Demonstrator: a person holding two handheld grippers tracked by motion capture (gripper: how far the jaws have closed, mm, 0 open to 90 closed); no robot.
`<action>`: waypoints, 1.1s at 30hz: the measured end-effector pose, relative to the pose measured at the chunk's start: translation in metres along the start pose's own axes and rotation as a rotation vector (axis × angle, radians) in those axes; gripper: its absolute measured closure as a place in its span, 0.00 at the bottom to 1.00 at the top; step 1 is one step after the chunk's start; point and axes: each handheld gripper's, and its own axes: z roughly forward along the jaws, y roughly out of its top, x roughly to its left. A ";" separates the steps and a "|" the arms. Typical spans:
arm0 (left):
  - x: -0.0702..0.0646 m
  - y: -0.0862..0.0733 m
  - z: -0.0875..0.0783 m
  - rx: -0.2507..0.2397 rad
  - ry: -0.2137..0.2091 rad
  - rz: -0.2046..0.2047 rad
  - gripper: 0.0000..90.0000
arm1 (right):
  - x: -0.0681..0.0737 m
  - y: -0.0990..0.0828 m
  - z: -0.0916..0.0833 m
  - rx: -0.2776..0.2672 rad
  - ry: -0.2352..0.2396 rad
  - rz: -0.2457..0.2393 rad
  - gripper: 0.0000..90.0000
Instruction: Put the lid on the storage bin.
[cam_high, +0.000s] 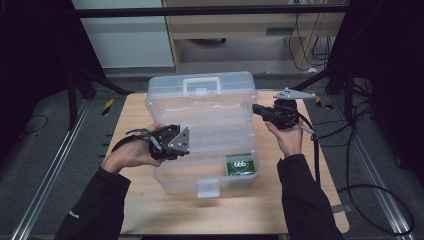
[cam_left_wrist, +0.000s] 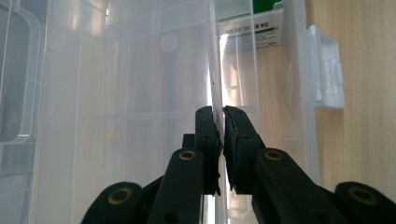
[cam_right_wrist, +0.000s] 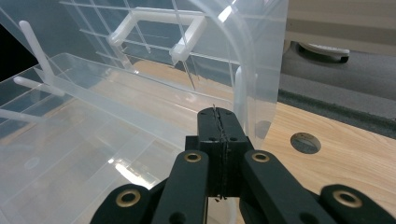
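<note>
From here I can't read the small print on the green packet (cam_high: 240, 164) in the box's near right compartment, and the left gripper (cam_high: 176, 143) hides the tray wall it pinches.

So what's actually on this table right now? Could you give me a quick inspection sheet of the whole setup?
Surface: wooden table, with a round hole.
Job's things: clear plastic box, lid raised; green packet in its front corner compartment.
Clutter: nothing seen.
Grippers: left gripper shut on a thin box wall; right gripper shut, at the lid's edge, holding nothing visible.
Cables: black cable loops on the floor at right.
Surroundings: dark frame, grey floor, pale cabinet behind.
</note>
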 end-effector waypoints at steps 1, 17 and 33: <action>0.000 0.000 0.000 -0.001 -0.003 -0.002 0.93 | 0.000 0.000 0.000 -0.003 0.003 0.000 1.00; -0.004 -0.004 0.003 -0.043 -0.003 -0.018 0.91 | 0.006 -0.006 -0.011 -0.027 0.024 0.009 1.00; -0.005 0.005 0.012 -0.090 -0.006 -0.022 0.77 | 0.009 -0.017 -0.022 -0.015 0.064 0.037 1.00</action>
